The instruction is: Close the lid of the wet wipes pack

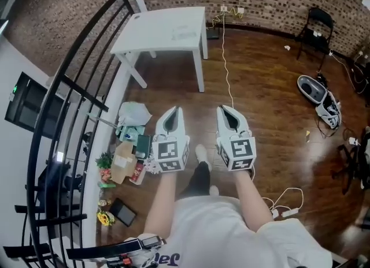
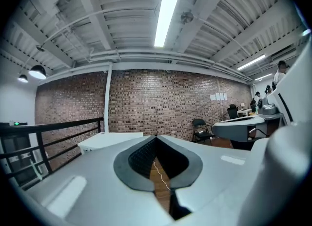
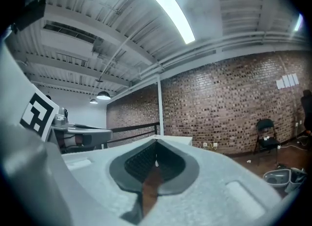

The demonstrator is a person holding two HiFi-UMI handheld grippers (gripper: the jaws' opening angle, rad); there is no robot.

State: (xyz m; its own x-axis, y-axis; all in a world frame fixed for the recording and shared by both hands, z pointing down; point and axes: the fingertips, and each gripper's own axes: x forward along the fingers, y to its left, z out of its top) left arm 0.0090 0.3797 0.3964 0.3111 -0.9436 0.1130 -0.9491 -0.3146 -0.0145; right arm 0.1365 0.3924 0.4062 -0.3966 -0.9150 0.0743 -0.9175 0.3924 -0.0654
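No wet wipes pack can be made out for sure. A pale flat item (image 1: 184,32) lies on the white table (image 1: 151,37) far ahead, too small to identify. In the head view my left gripper (image 1: 172,112) and right gripper (image 1: 226,110) are held side by side at waist height above the wooden floor, pointing toward the table. Both are shut, tips touching, with nothing between them. The left gripper view shows the left gripper (image 2: 156,136) aimed at a brick wall and the table (image 2: 109,139). Beyond the right gripper (image 3: 156,141), the right gripper view shows the same wall.
A black railing (image 1: 69,96) runs along the left, with boxes, bags and flowers (image 1: 124,157) piled at its foot. A white cable (image 1: 227,64) crosses the floor to a power strip (image 1: 287,211). A folding chair (image 1: 317,27) and bags (image 1: 319,96) stand at right.
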